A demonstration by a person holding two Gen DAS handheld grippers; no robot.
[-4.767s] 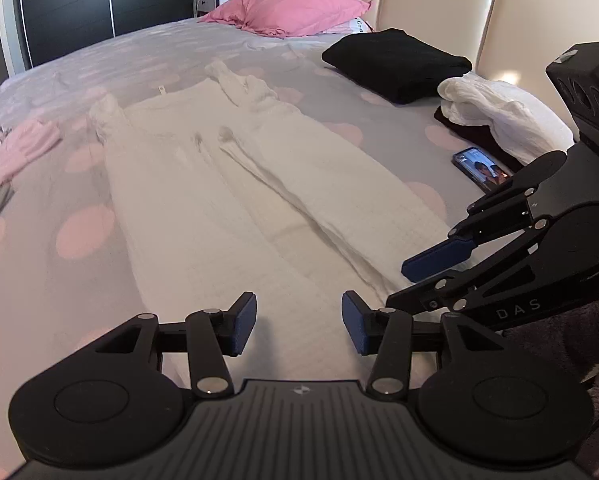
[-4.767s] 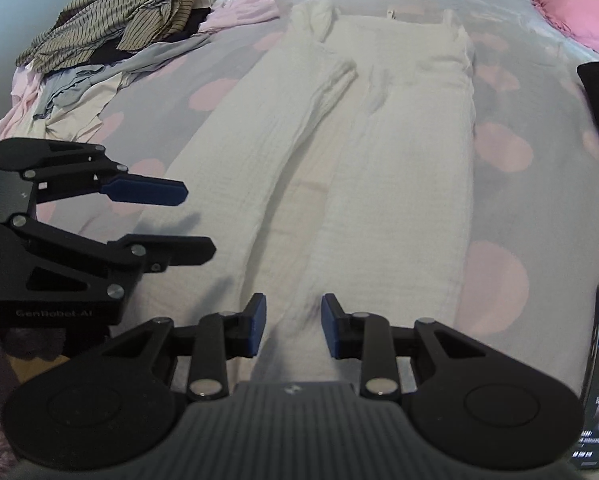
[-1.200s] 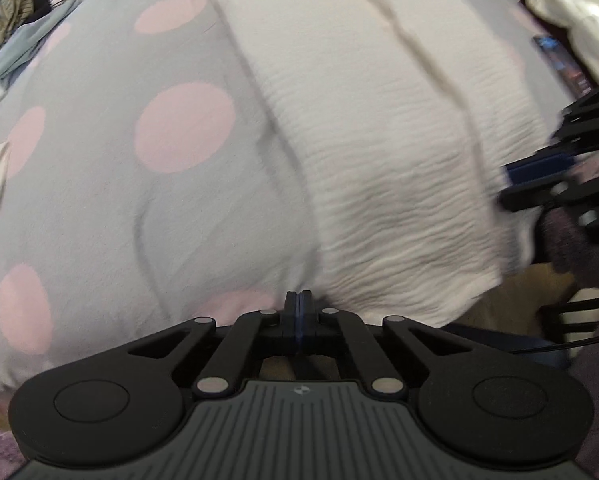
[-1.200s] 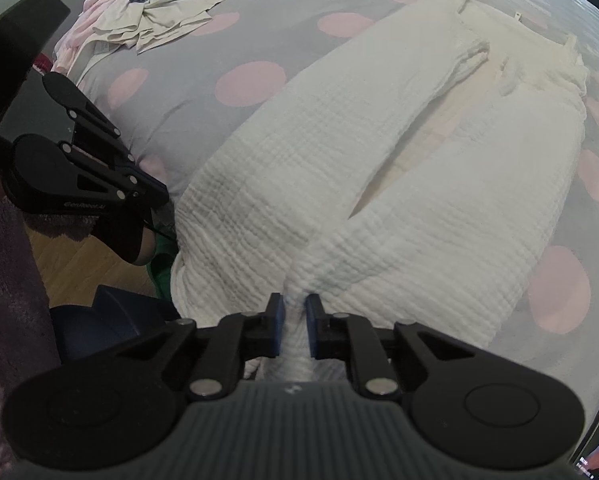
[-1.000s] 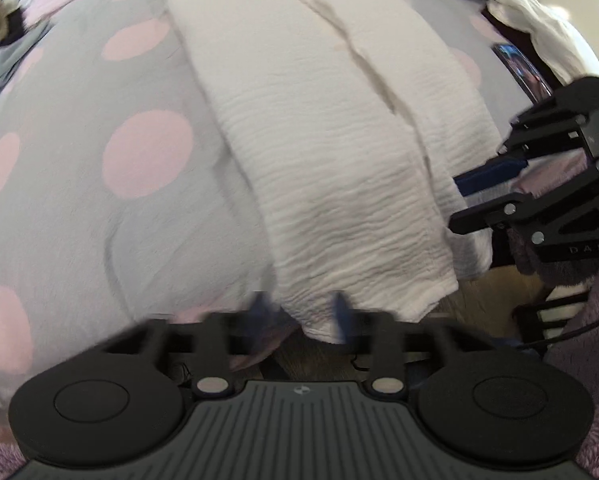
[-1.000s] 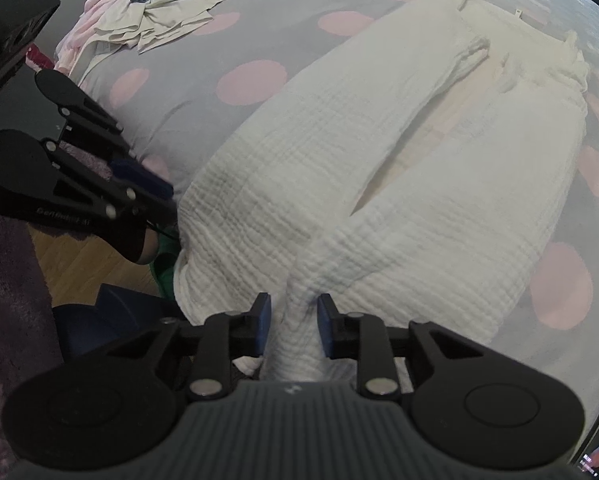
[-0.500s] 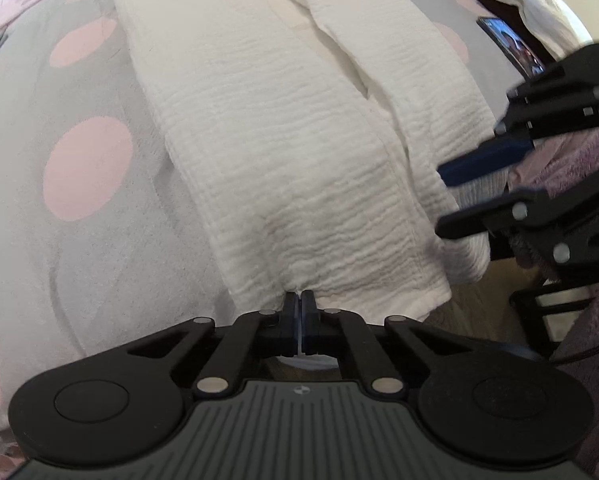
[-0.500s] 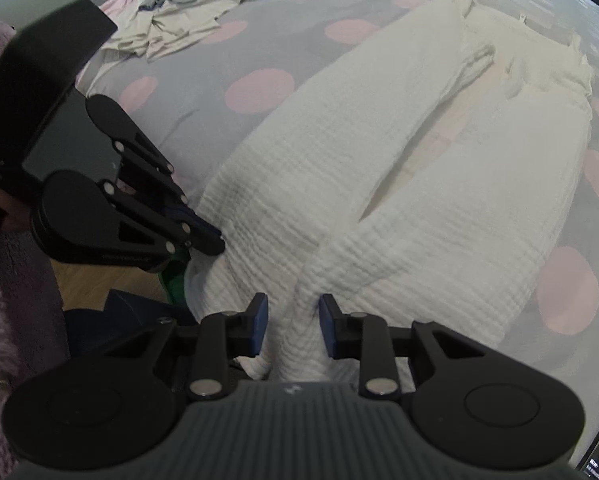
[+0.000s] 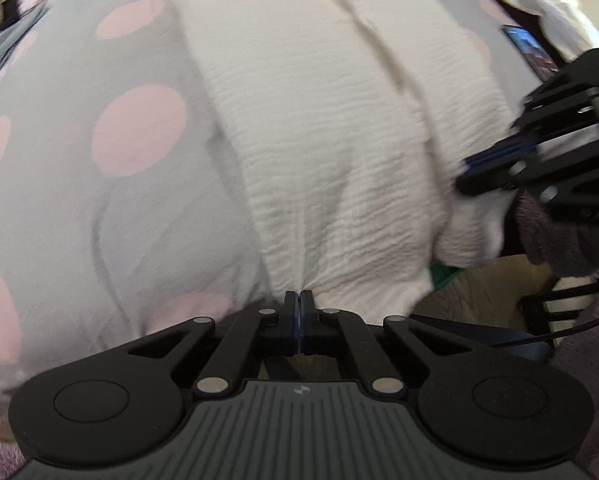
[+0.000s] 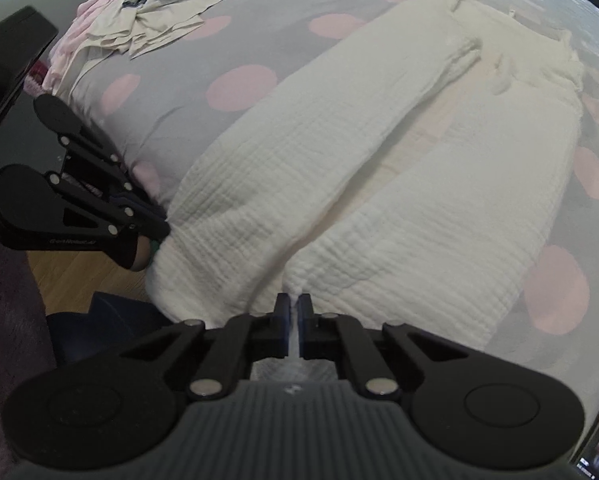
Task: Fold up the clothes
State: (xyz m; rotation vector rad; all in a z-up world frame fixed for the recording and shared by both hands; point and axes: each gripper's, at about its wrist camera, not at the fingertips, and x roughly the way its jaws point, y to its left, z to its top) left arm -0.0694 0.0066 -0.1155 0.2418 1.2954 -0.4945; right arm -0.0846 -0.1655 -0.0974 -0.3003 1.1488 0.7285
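The left gripper (image 9: 298, 300) had its jaws pinched together on the near hem of the white trousers (image 9: 339, 140), at the edge of the bed (image 9: 99, 200); the cloth puckered where it was caught, and how much lay between the jaws was hidden. The right gripper (image 10: 293, 304) was likewise clamped on the hem of the other trouser leg, a thin strip of white cloth showing in the narrow gap. Each gripper pointed forward along the bed, level with its edge. The left-wrist view was blurred, so the right gripper (image 9: 495, 168) at its right showed only as a dark smear. The trousers (image 10: 399, 184) lay flat, legs side by side, waist at the far end. Far left lay a heap of clothes (image 10: 159, 12), cut off at the frame. A phone (image 9: 529, 50) lay far right.
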